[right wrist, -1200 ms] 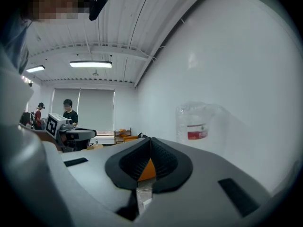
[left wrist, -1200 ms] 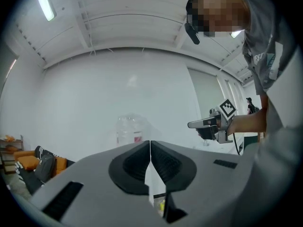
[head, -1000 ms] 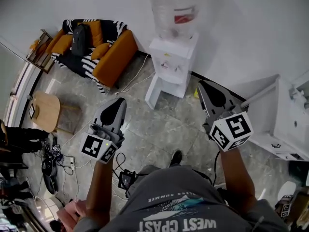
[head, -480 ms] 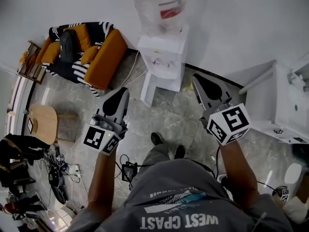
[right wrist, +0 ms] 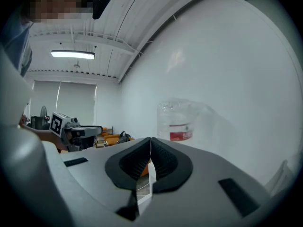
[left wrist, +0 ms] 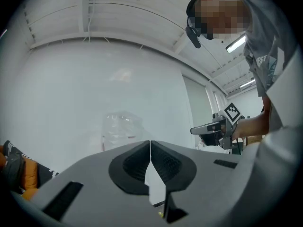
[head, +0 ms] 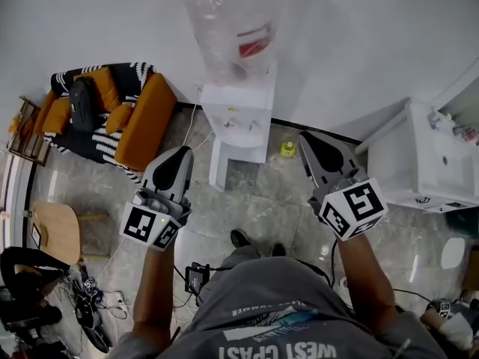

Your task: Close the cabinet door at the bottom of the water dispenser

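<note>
I see left gripper (left wrist: 150,144) jaws together, nothing between; clear water bottle (left wrist: 121,129) ahead against white wall (left wrist: 71,103); right gripper (left wrist: 195,130) off to right; orange sofa (left wrist: 28,173) at left edge

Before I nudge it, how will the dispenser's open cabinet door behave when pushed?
The cabinet door looks thin, rigid, hinged: probably swings lightly. The water dispenser stands narrow under a big bottle, so shoving might rock it.

One water dispenser (head: 238,122); one clear water bottle (head: 224,28) on top of it; one cabinet door (head: 218,163) at its foot; two grippers, the left gripper (head: 181,154) and the right gripper (head: 307,139); one orange sofa (head: 146,114); one black bag (head: 81,103); one small yellow object (head: 288,149); one round wooden seat (head: 56,230).
</note>
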A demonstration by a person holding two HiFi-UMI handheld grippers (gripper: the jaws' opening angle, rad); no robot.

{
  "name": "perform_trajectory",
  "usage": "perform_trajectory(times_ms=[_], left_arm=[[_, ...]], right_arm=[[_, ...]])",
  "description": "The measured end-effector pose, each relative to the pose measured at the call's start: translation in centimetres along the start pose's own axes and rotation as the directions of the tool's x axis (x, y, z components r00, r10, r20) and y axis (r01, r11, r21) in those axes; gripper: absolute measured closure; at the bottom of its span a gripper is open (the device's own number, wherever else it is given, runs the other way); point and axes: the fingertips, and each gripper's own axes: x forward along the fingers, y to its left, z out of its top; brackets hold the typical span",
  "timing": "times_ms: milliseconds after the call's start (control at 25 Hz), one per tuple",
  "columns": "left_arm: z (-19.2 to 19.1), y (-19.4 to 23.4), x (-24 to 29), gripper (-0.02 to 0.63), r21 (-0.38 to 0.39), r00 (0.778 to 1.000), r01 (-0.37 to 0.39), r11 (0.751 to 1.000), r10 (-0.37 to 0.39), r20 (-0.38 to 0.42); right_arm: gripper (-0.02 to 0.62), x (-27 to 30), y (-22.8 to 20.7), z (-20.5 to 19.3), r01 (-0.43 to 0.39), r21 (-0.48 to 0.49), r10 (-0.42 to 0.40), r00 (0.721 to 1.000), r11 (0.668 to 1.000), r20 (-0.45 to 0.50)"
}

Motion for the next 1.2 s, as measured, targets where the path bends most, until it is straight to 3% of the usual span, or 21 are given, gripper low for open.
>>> perform_trajectory(times_ms=[480,960,1200], left_arm=[[-3.0,6.3,0.4,0.584,-0.046,0.998,0.060,0.997,-0.060,0.011],[-9.4,10.9,-0.5,0.584,-0.117,0.997,-0.006,0.993,-0.002,-0.074],[-14.3,12.3,0.0,0.584,-0.123,0.987,-0.027,0.992,0.007,-0.161]], right_arm=[[0.567,3.8,0.5,-0.7,0.111,-0.011,-0.111,0.994,0.994,-0.022],[0.566,9.2,0.0,-4.2,0.063,0.000,-0.063,0.995,0.998,-0.076],[0.566,11.4,-1.4,-7.0,0.048,0.033,-0.045,0.995,0.998,-0.090]])
